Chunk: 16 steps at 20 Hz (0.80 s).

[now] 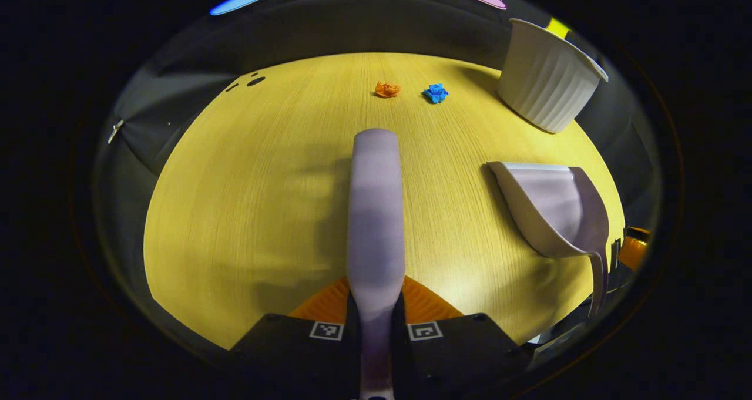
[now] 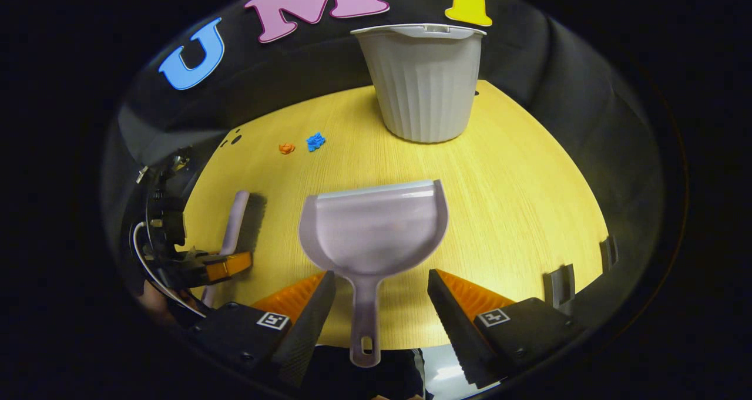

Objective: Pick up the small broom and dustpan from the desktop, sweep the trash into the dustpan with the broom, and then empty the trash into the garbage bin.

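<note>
A pale lilac broom [image 1: 376, 212] points away across the yellow desktop, and my left gripper [image 1: 376, 299] is shut on its handle; the right gripper view has that broom [image 2: 236, 221] and gripper [image 2: 202, 268] at the left. The matching dustpan [image 2: 373, 229] lies flat, mouth toward the bin, its handle [image 2: 365, 323] between the spread fingers of my open right gripper [image 2: 382, 309], untouched. The left gripper view has the dustpan [image 1: 552, 212] to the right. Orange trash [image 1: 386, 88] and blue trash [image 1: 435, 93] sit side by side far ahead. A white ribbed bin [image 2: 423, 83] stands at the back.
The wooden desktop [image 1: 247, 200] ends in a curved edge close to both grippers, with the dark booth wall behind. Small dark holes [image 1: 255, 81] mark its far left. Two dark clips [image 2: 558, 282] sit on the right edge.
</note>
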### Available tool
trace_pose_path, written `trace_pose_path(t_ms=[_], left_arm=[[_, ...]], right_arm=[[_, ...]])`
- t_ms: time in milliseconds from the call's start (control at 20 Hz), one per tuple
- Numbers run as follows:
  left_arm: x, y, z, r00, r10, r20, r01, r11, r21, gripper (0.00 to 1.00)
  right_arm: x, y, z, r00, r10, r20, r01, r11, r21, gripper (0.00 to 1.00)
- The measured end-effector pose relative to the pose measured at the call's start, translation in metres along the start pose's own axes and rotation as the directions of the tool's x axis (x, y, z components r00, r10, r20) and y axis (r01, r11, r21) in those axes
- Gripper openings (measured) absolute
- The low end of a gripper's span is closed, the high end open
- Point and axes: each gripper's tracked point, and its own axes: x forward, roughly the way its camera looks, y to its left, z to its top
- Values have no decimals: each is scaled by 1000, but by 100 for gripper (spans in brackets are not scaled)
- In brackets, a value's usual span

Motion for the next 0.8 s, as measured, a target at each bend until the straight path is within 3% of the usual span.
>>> trace_pose_path(t_ms=[350,800], left_arm=[[-21,14,23,996,-12,90,13,1000,-11,25],[-44,50,58,990,14,137,-5,998,-59,24]], right_arm=[[28,7,-35,991,-40,-129,37,999,-27,100],[78,5,-44,975,-128,-181,108,987,-116,99]])
